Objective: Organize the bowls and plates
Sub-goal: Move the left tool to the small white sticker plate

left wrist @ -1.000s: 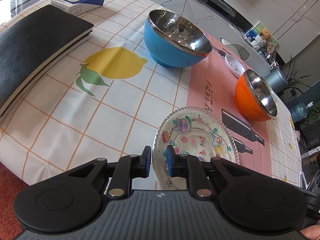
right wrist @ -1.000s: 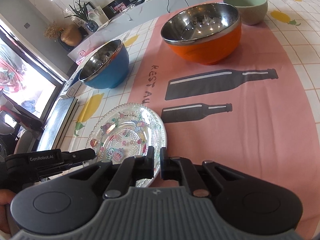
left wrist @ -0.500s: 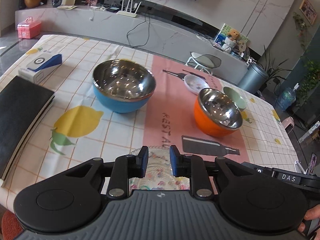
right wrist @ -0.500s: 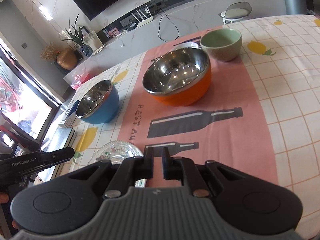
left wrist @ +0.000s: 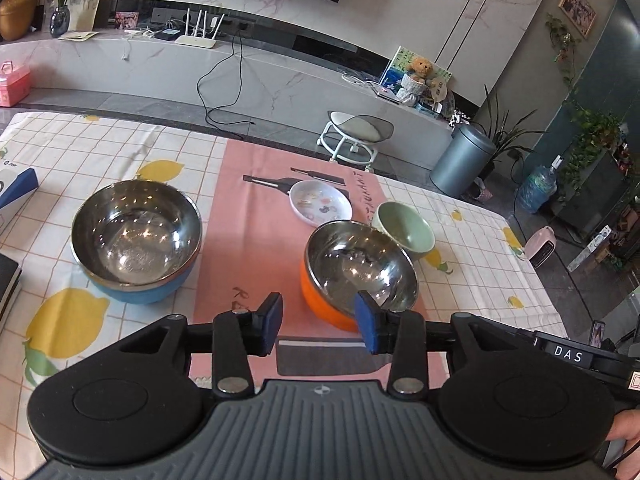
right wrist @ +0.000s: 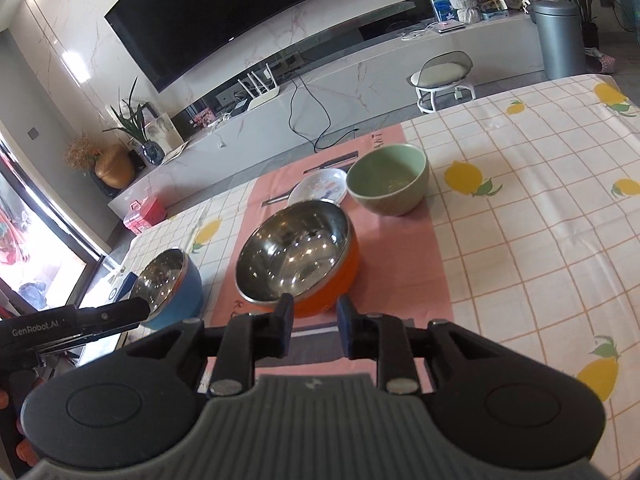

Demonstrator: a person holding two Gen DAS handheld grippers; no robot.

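Blue steel-lined bowl (left wrist: pixel 136 240): I see it furthest left on the lemon-print checked tablecloth (left wrist: pixel 120 152), upright, nothing in it.
Left gripper (left wrist: pixel 319 324): I have its blue-padded fingers (left wrist: pixel 271 323) spread wide, gripping nothing, raised above the pink placemat (left wrist: pixel 256 216).
Orange steel-lined bowl (left wrist: pixel 358 272): it sits upright on the placemat, just beyond my left gripper's right finger, which overlaps its near rim in the left wrist view; I cannot tell if they touch.
Right gripper (right wrist: pixel 315 330): its fingers are parted with a clear gap, nothing between them, and the orange bowl lies just ahead.
White oval printed plate (left wrist: pixel 321 203): it lies flat behind the orange bowl, toward the far table edge.
Pale green ceramic bowl (left wrist: pixel 405 229): it is furthest right, close beside the orange bowl's far rim.
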